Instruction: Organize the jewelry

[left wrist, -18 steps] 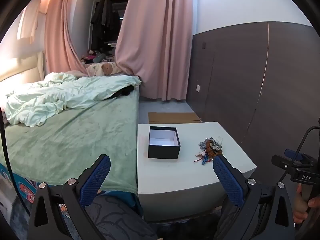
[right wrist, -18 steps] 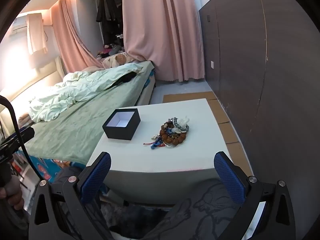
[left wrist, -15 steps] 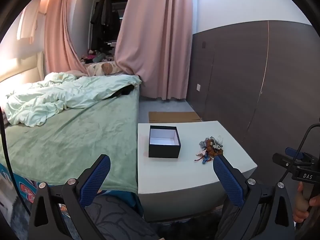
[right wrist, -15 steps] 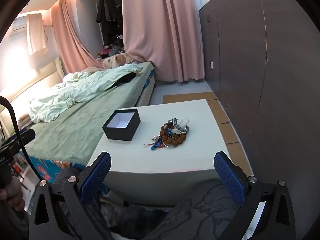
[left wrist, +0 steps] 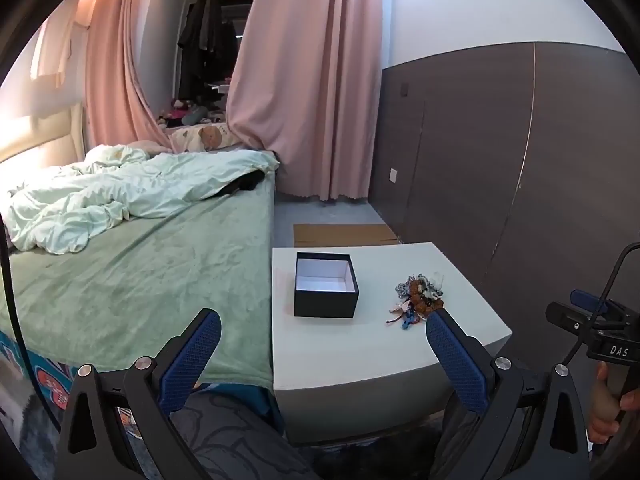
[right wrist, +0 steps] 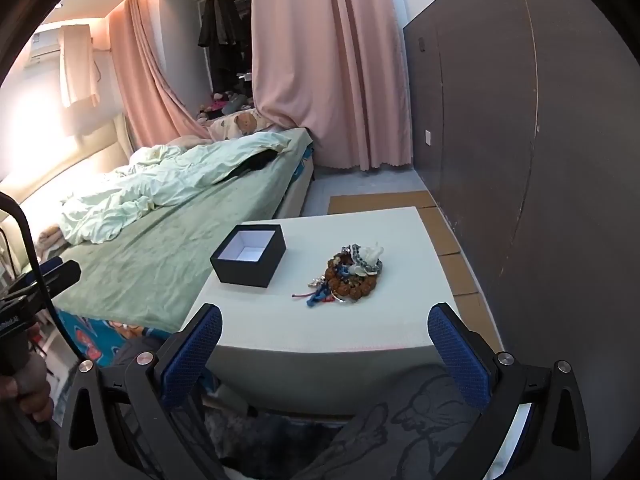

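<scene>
An open black box with a white inside [left wrist: 326,290] stands on a white low table [left wrist: 360,348]; it also shows in the right wrist view [right wrist: 249,254]. A pile of jewelry [left wrist: 418,298], with brown beads and blue and red cords, lies to its right on the table [right wrist: 320,328], also seen from the right wrist [right wrist: 350,274]. My left gripper [left wrist: 324,340] is open and empty, held short of the table's near edge. My right gripper [right wrist: 324,336] is open and empty, also before the near edge.
A bed with a green blanket [left wrist: 140,272] and a rumpled quilt stands left of the table. A dark panelled wall [left wrist: 500,168] runs along the right. Cardboard sheets [right wrist: 380,200] lie on the floor beyond the table. Pink curtains [left wrist: 308,80] hang behind.
Both grippers have drifted only slightly; the table and box sit almost the same in view. Both stay open and empty.
</scene>
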